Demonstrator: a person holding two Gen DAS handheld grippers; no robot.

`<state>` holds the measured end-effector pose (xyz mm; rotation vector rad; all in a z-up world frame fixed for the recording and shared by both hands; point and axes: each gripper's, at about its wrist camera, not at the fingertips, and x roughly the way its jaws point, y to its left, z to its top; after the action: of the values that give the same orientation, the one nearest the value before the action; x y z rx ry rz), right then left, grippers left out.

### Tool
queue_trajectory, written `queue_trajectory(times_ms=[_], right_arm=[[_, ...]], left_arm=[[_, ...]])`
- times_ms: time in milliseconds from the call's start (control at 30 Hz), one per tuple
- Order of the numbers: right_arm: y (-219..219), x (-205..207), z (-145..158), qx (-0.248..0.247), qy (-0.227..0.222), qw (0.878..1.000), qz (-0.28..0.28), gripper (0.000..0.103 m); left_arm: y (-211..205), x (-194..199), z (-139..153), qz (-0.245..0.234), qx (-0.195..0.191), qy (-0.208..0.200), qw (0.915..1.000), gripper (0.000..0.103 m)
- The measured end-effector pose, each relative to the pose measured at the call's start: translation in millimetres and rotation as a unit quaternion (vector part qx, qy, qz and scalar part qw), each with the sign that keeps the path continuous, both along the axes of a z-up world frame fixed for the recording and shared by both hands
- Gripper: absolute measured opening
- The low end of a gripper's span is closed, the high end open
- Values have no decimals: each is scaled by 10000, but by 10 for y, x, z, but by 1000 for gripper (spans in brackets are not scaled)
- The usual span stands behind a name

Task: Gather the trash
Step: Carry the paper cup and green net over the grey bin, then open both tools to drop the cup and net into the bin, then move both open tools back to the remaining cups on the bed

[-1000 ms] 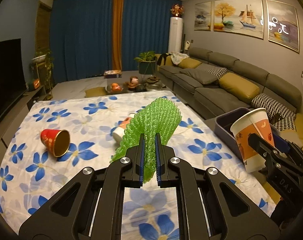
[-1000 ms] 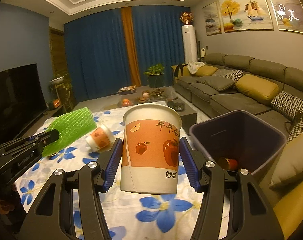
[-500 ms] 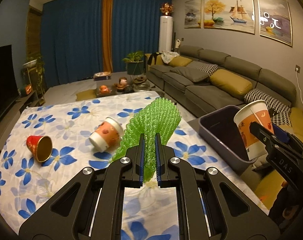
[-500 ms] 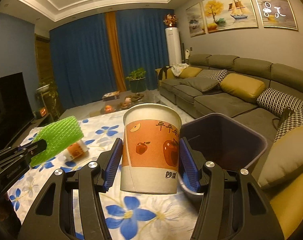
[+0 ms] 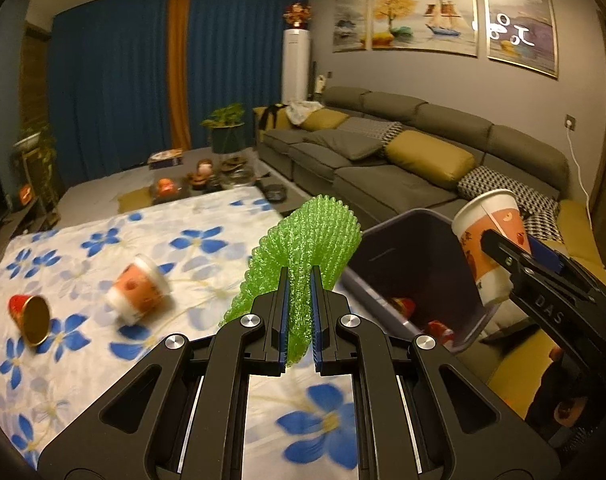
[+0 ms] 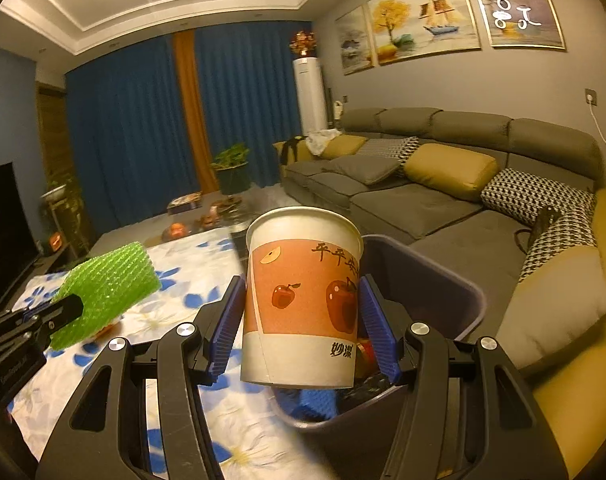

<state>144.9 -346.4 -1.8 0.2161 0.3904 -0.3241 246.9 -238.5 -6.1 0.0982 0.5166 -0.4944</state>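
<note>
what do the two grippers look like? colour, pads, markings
Both are matte black plastic two-finger units with cut-out linkage arms and silver pivot screws. The left gripper has thin blue pads; the right gripper has ribbed blue pads. Seen from the left wrist view, the right one's side bears raised "DAS" lettering. No cables or sleeves are visible.

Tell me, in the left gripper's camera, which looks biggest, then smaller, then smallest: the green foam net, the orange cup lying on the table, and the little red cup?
1. green foam net, though it sits nearest the camera, so that is partly nearness.
2. orange cup.
3. red cup, which looks smallest.
</note>
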Motion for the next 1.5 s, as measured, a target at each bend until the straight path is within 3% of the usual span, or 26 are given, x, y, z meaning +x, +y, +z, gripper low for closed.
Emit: queue_trajectory(times_ms=[600, 733, 800, 867, 1067, 1167, 1333, 1500], right_arm=[[-564, 178, -25, 157, -84, 9986, -502, 59], [-630, 198, -45, 216, -151, 9982, -538, 71], [-695, 191, -41, 267, -181, 9978, -582, 73], [-755, 169, -38, 290, -185, 9973, -655, 75], [-769, 35, -12, 241, -199, 9964, -787, 80], [-721, -51, 19, 90, -211, 9964, -812, 83], [-473, -188, 70, -227, -246, 9967, -740, 88], [-158, -244, 75, -356, -242, 9979, -493, 89]], left_arm=[[-1039, 388, -218, -924, -286, 200, 9951, 9], [-1165, 476, -319, -1065, -333, 355, 9931, 12], [-1206, 515, -379, -1138, -259, 433, 9922, 24], [-1210, 505, -412, -1150, -233, 413, 9922, 61], [-1009, 529, -429, -757, -397, 428, 9954, 82], [-829, 482, -410, -484, -405, 398, 9972, 88], [-316, 342, -391, 260, -231, 203, 9992, 90], [293, 194, -395, 1010, -45, -12, 9949, 90]])
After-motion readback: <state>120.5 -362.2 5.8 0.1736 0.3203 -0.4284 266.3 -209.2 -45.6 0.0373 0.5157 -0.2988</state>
